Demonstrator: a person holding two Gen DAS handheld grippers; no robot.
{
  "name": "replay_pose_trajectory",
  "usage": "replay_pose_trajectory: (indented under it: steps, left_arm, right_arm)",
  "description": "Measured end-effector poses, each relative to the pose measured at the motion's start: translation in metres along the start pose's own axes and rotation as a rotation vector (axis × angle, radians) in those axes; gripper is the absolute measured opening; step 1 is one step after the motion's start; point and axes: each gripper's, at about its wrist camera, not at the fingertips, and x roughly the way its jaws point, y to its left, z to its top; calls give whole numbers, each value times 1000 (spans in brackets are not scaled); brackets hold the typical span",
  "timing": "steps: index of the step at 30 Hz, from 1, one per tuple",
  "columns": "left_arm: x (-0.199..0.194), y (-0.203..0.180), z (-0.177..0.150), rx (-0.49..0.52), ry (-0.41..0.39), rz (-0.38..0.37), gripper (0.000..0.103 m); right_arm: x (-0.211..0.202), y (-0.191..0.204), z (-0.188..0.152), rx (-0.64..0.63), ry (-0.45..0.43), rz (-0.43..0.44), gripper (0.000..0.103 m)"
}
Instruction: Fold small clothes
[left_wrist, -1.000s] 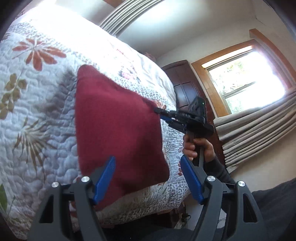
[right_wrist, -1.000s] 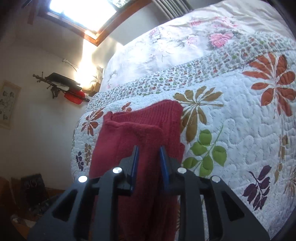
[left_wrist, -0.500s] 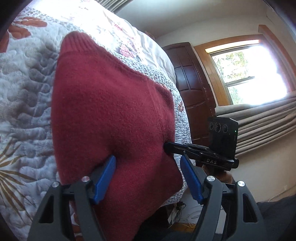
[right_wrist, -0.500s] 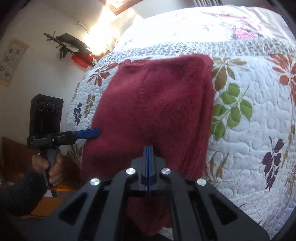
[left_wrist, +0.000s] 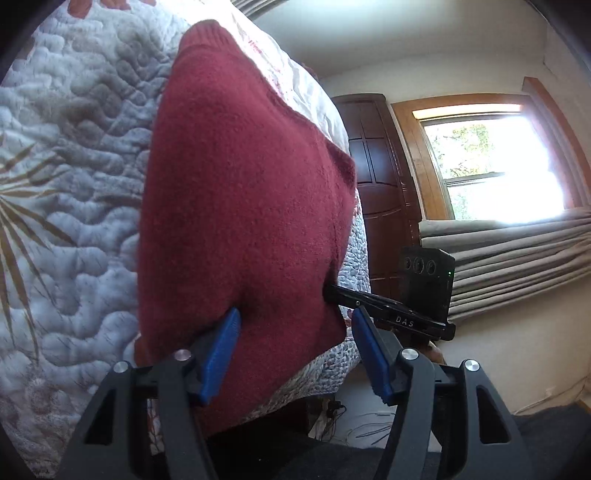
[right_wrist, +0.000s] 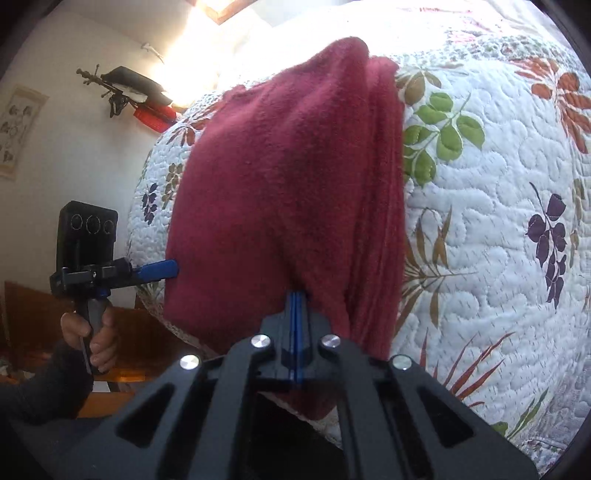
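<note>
The dark red knitted garment (left_wrist: 251, 206) is lying on the white quilted bedspread with leaf and flower prints (right_wrist: 498, 229), close to the near edge of the bed, and its lower part is hanging a little over that edge. It is already looking doubled, because several layers are showing along its right side.

The right gripper (right_wrist: 297, 295) is pinching the near hem of the garment, its blue pads pressed flat together on the cloth; I think it is holding this side so the layers are not sliding apart. The left gripper (left_wrist: 293, 325) is standing wide, one blue pad touching the knit and the other one free in the air beside the cloth, so it is holding nothing. It seems to be lining up on the other side of the same hem. The person's hand (right_wrist: 92, 332) is gripping its handle.

My guess is that both sides are being taken for lifting the hem toward the far end together.
</note>
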Motion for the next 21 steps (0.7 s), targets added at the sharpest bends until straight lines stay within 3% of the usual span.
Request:
replay_pose_trajectory:
  steps: [3,6,7,9,12,17,18,19,20,21]
  left_arm:
    - [-14,-11,-18,41,-9,-1,66]
    - [-5,-4,-31,44,25,49,68]
    - [1,2,-33,33,38,70,68]
    - [16,16,-35,25,65,113,68]
    - [24,22,-34,3,68,105,68]
    - [20,0,-31,16,60,114,79]
    - [14,-5,-34,16,50,133,87]
    - [6,-13,-36,36,25,183,95]
    - [-2,-25,-40,80,-2,273,98]
    - [-10,-39,-44,138,-30,367,99]
  right_arm:
    - [-22,19,-13,-23,-49,13,7]
    - [-6,25,-31,-31,-8,-16,8]
    - [4,20,-35,-22,13,-60,2]
    - [19,8,-38,21,29,-110,0]
    - [21,-5,-40,99,6,-87,0]
    - [0,5,-47,124,-49,-106,2]
    - [-6,11,-50,136,-65,-112,11]
    - [-10,17,-54,144,-79,-122,31]
    - [-16,24,-58,147,-98,-143,43]
    - [-22,34,-60,147,-120,-181,68]
